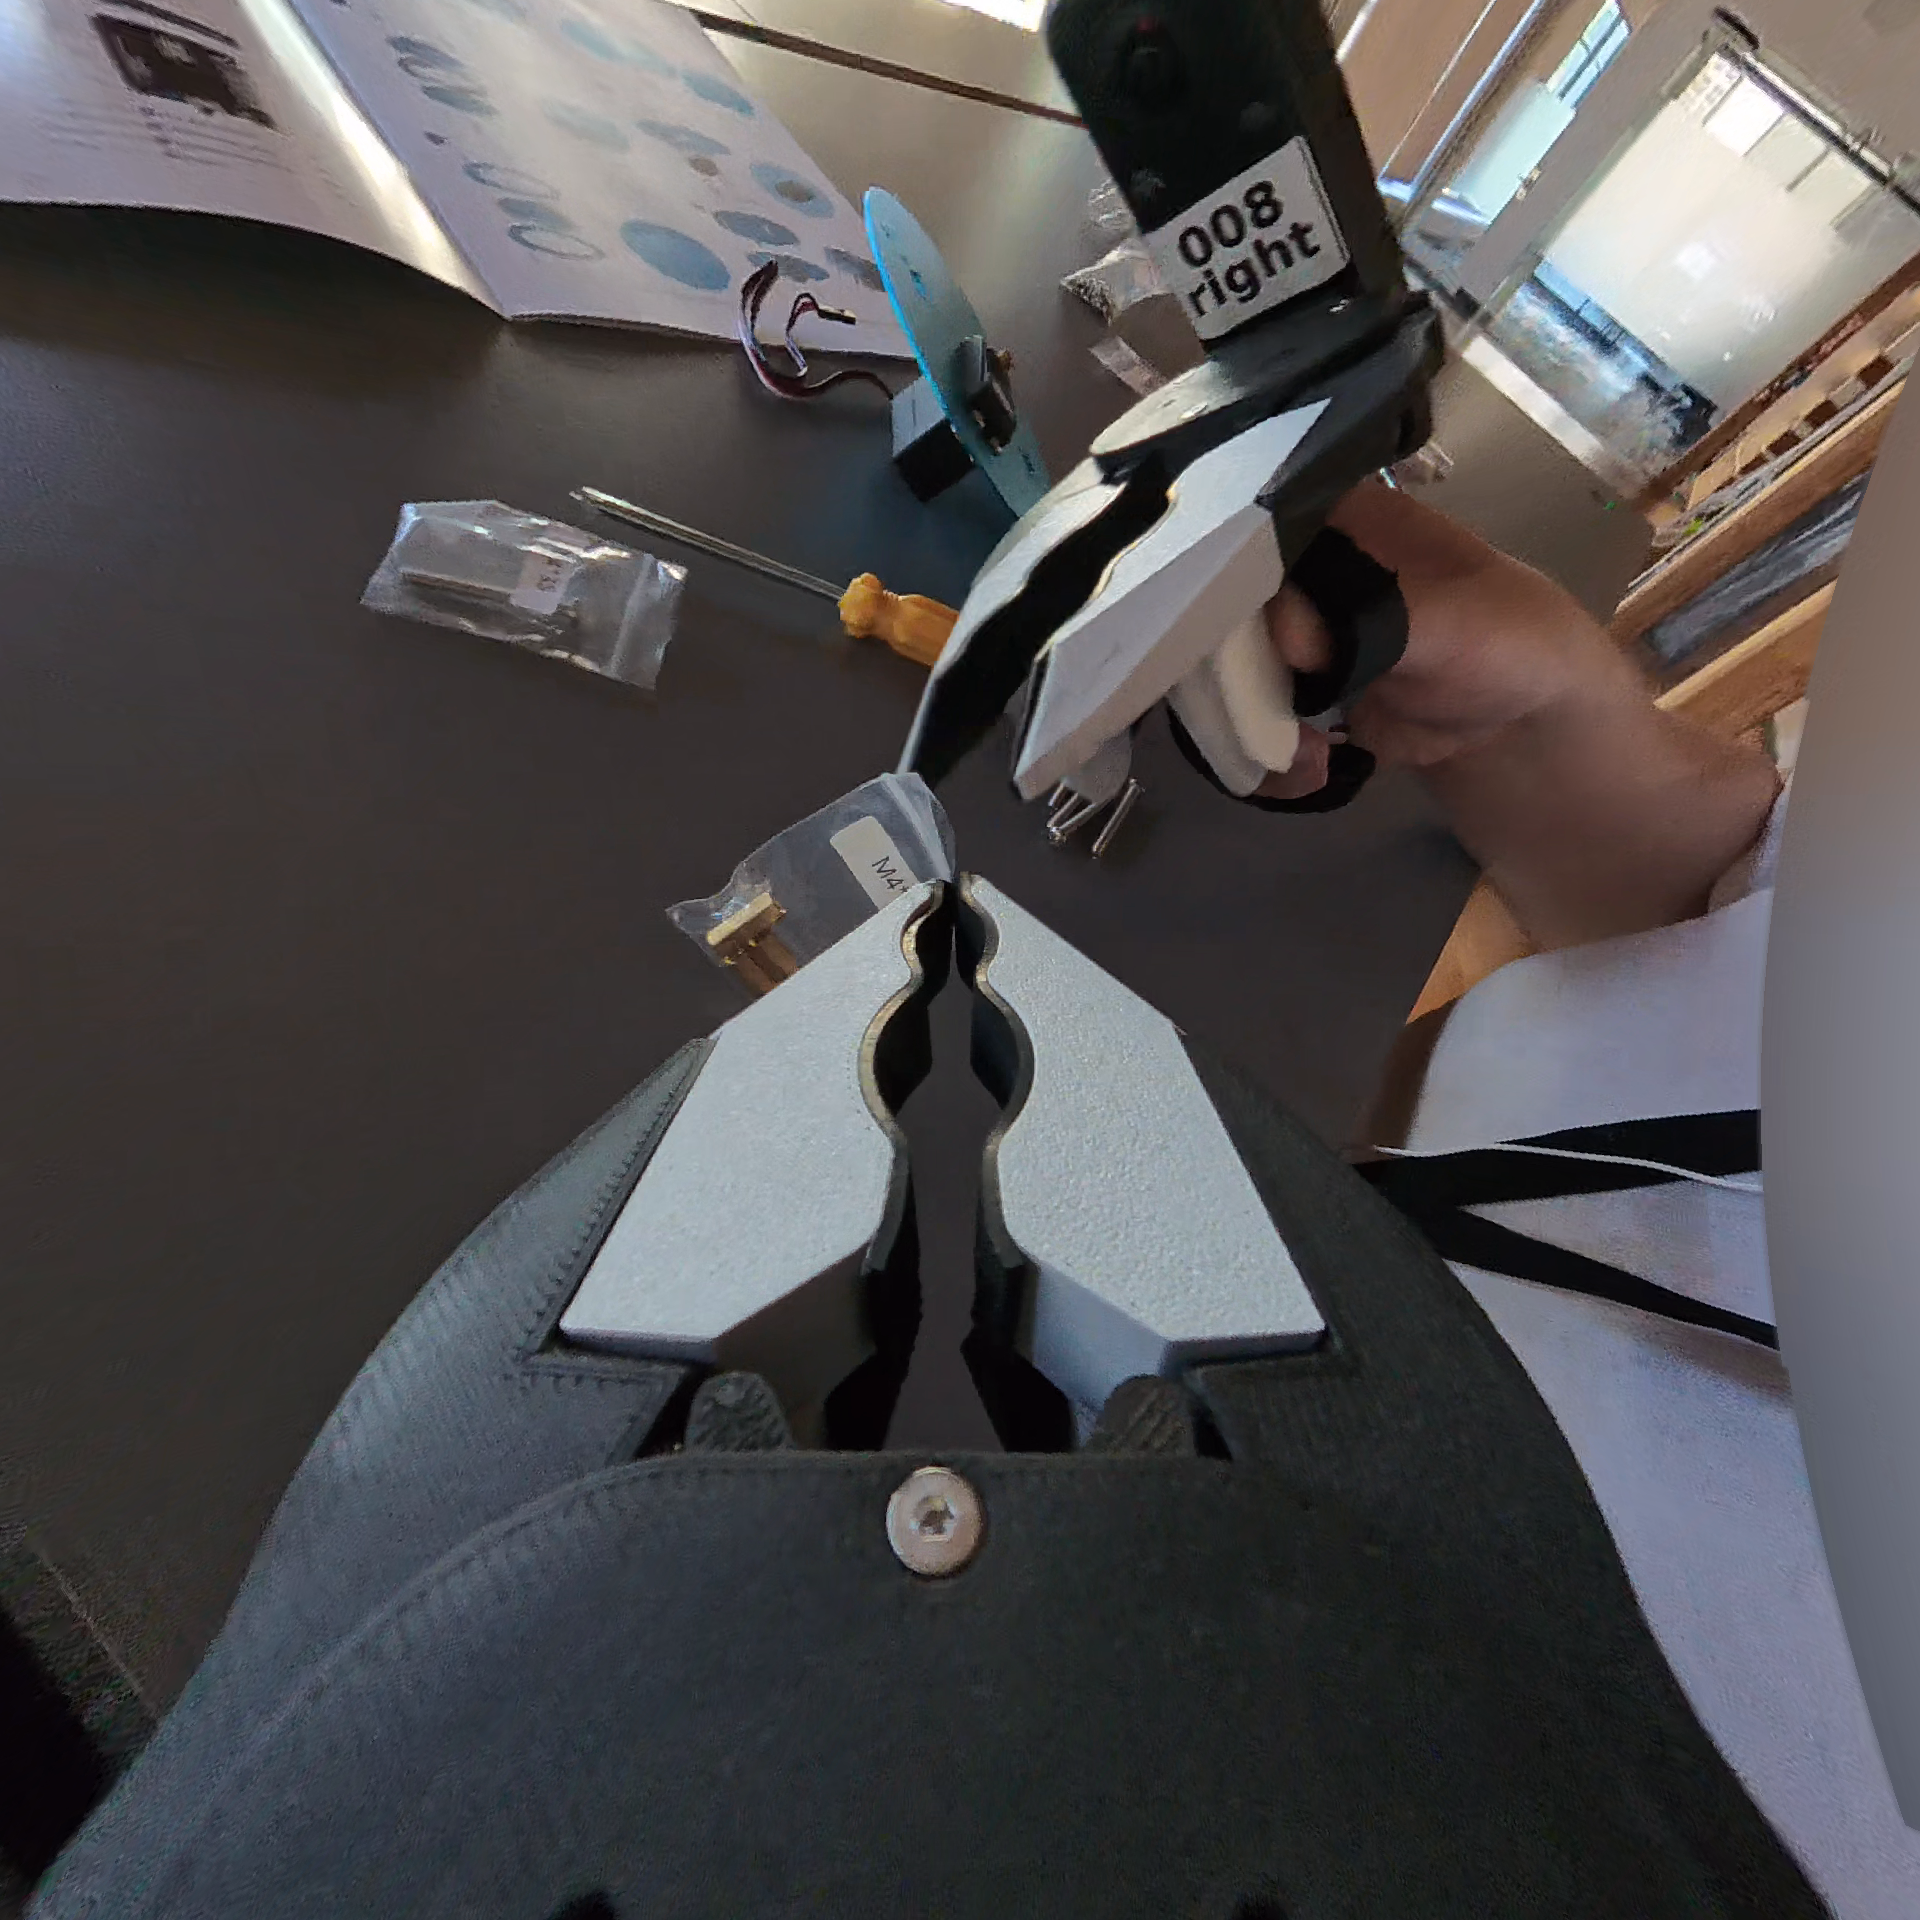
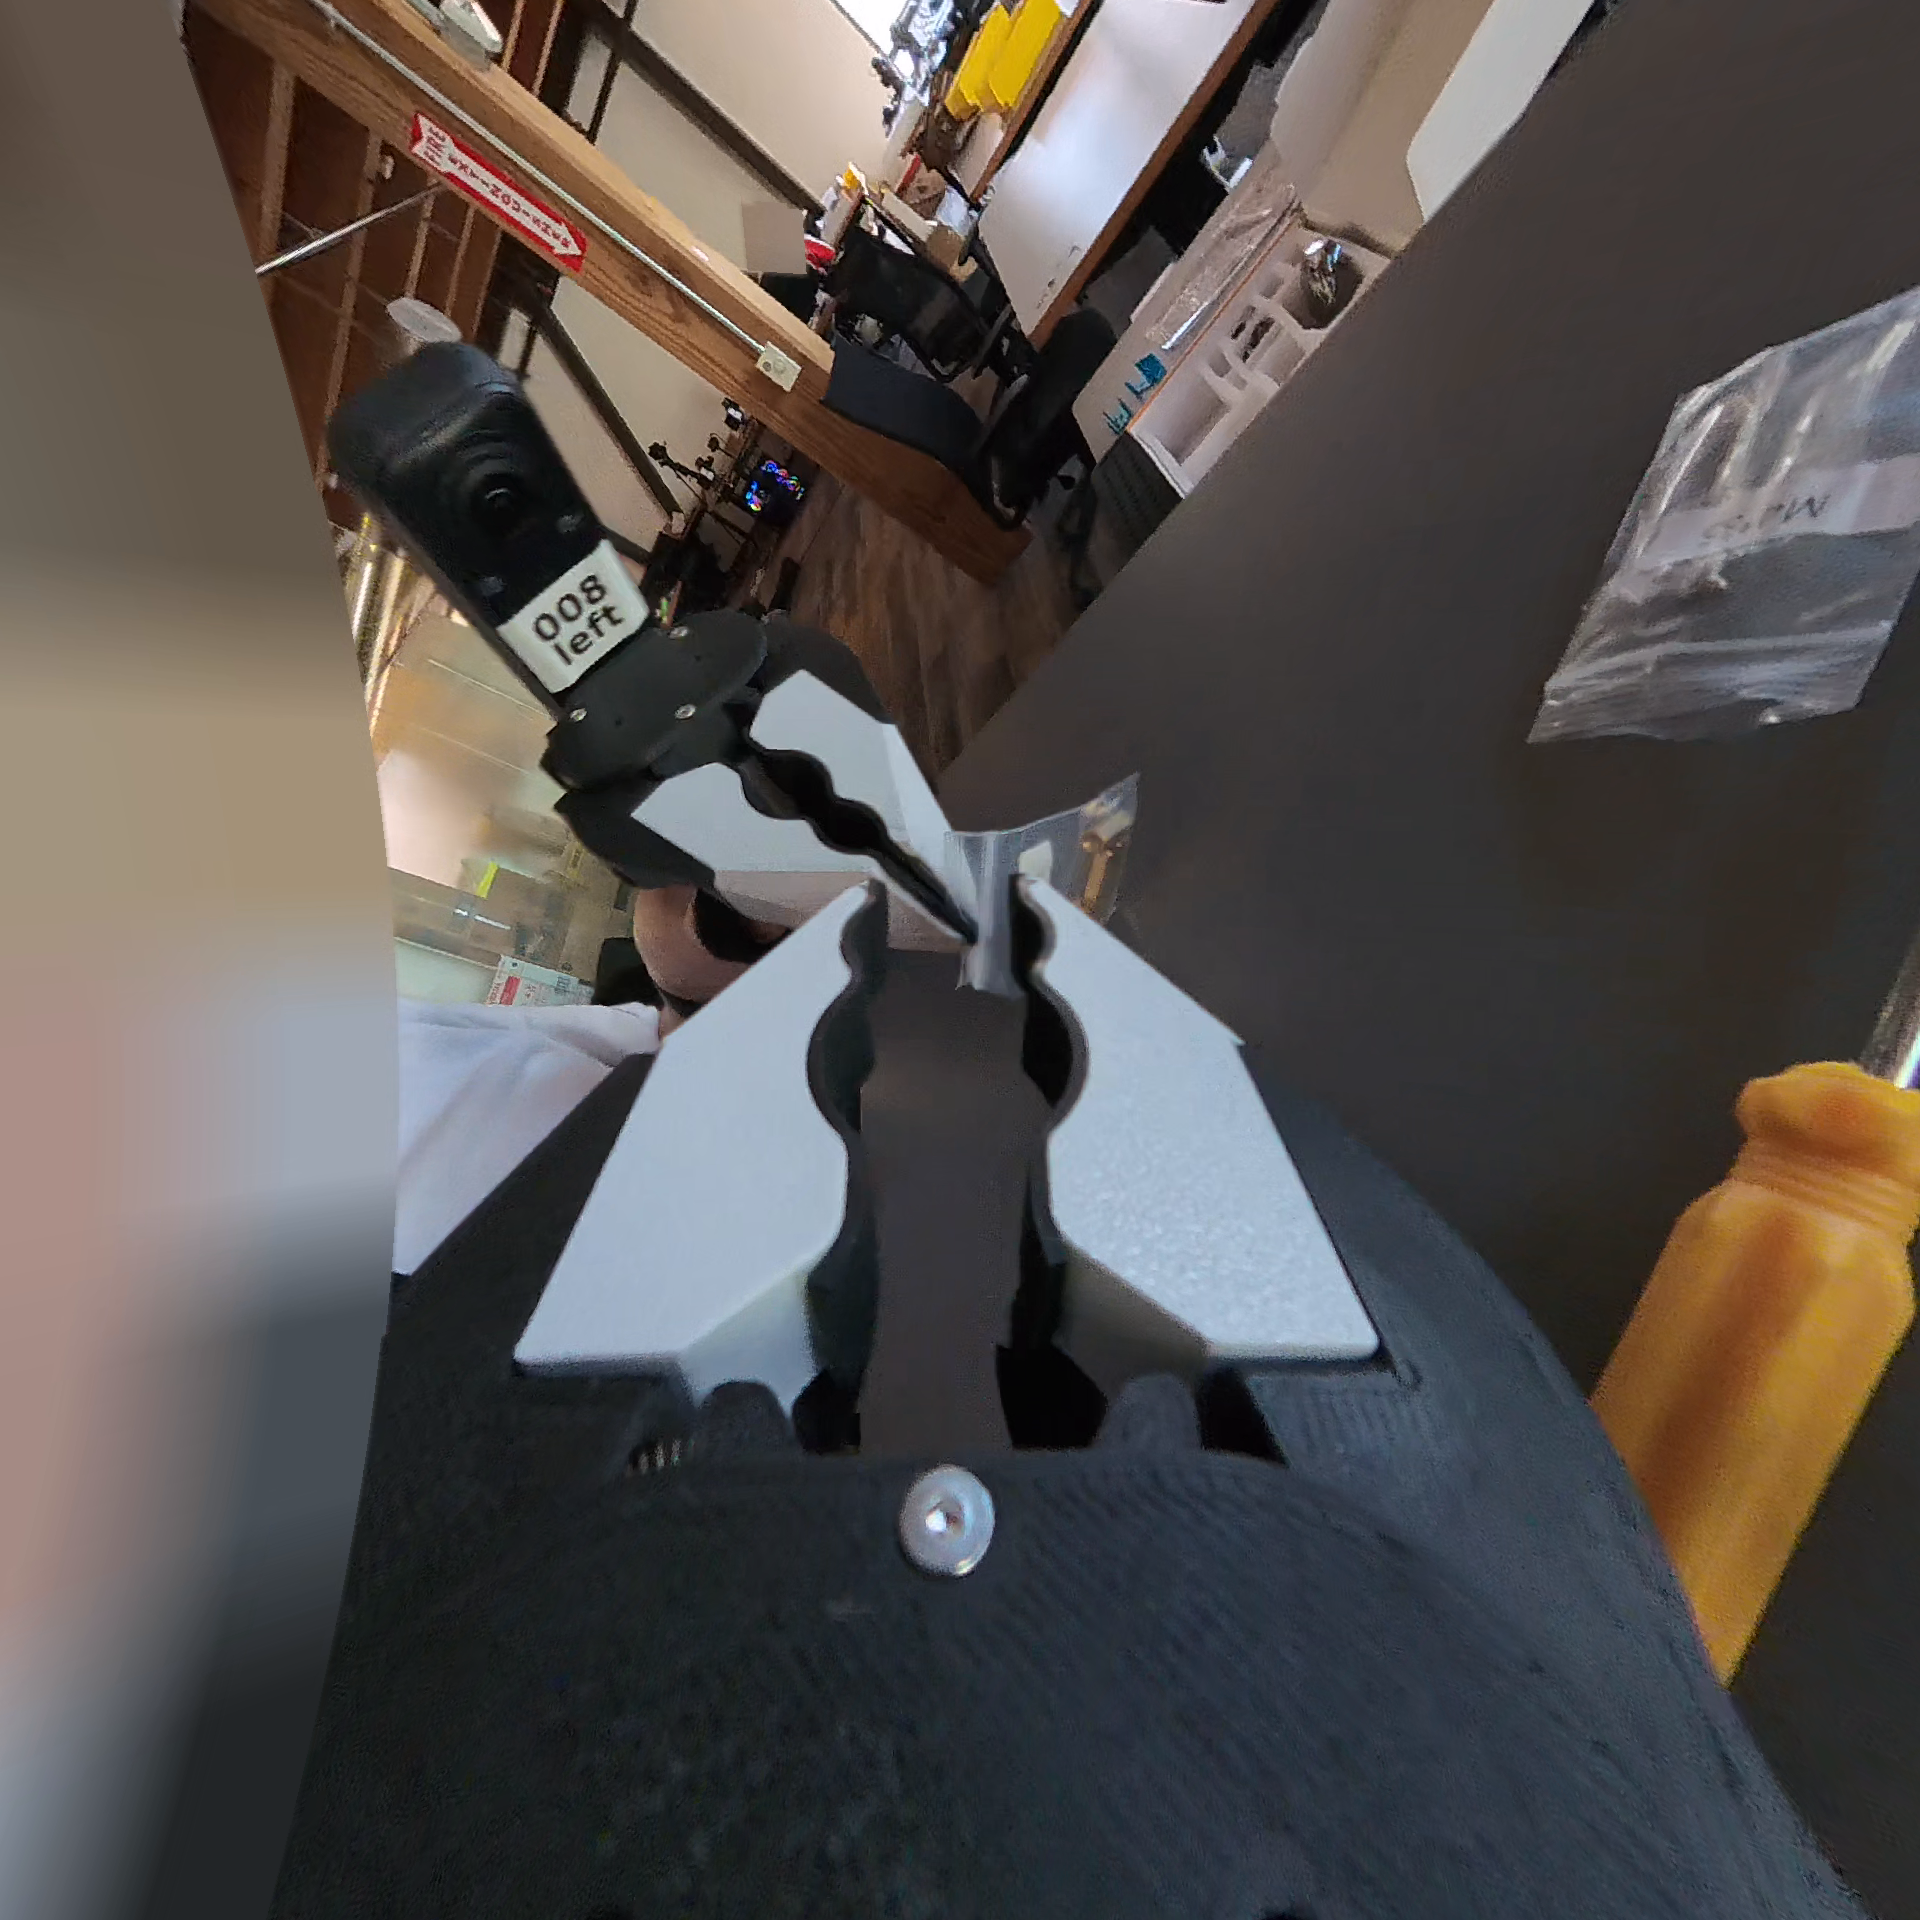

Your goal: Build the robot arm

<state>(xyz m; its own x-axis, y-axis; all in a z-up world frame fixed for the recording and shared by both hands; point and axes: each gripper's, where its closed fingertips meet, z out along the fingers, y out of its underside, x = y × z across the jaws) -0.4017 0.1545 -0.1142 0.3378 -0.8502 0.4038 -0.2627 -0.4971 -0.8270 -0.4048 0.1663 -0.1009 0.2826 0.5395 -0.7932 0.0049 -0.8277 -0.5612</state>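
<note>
My left gripper [image 1: 954, 896] is shut, its tips pinching one edge of a small clear plastic bag [image 1: 800, 883] that holds brass parts and bears a white label. The bag is lifted just off the dark table [image 1: 312, 935]. My right gripper [image 2: 948, 914] is open, and the bag's free edge [image 2: 987, 904] stands between its fingers, close to the right-hand one. In the left wrist view the right gripper [image 1: 971, 774] hangs just above the bag, held by a hand [image 1: 1507, 665]. The left gripper [image 2: 940, 899] also shows in the right wrist view, clamped on the bag.
A yellow-handled screwdriver [image 1: 894, 613] lies behind the bag, close beside my right gripper [image 2: 1766, 1299]. A second clear parts bag [image 1: 530, 587] lies at left. Loose screws [image 1: 1091, 816], a blue disc on a black block [image 1: 935, 343], wires [image 1: 790, 332] and an open booklet [image 1: 520, 135] lie farther back. My left and right fingertips are right by each other.
</note>
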